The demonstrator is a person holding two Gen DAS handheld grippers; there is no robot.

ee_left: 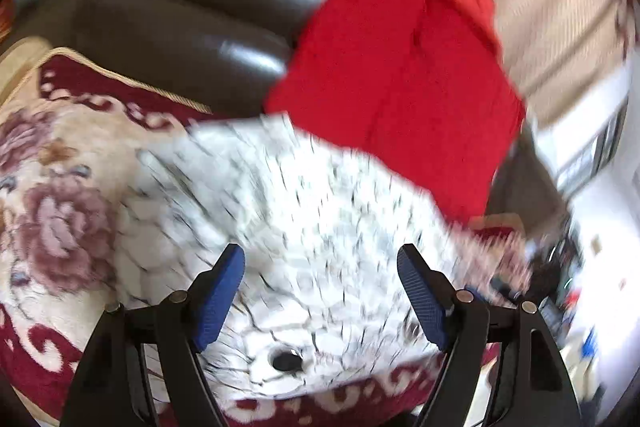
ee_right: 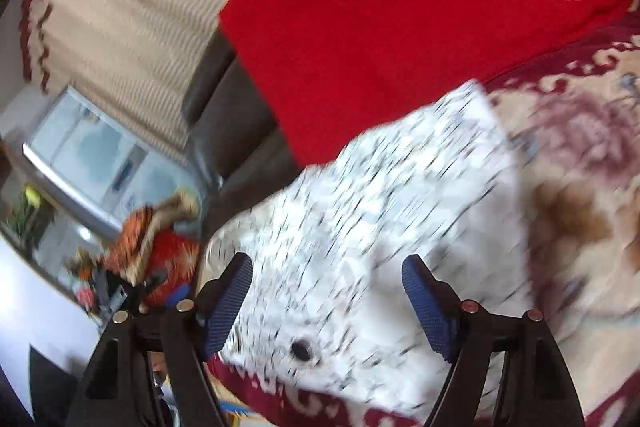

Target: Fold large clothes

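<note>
A white garment with small black flecks lies folded on a floral red-and-cream cover. A dark button or hole shows near its close edge. My left gripper is open above it, blue pads apart, holding nothing. In the right wrist view the same garment lies below my right gripper, which is open and empty too. Both views are motion-blurred.
A red cushion leans on the dark leather sofa back just behind the garment; it also shows in the right wrist view. A beige striped throw hangs at the sofa's side. Clutter lies beyond the sofa edge.
</note>
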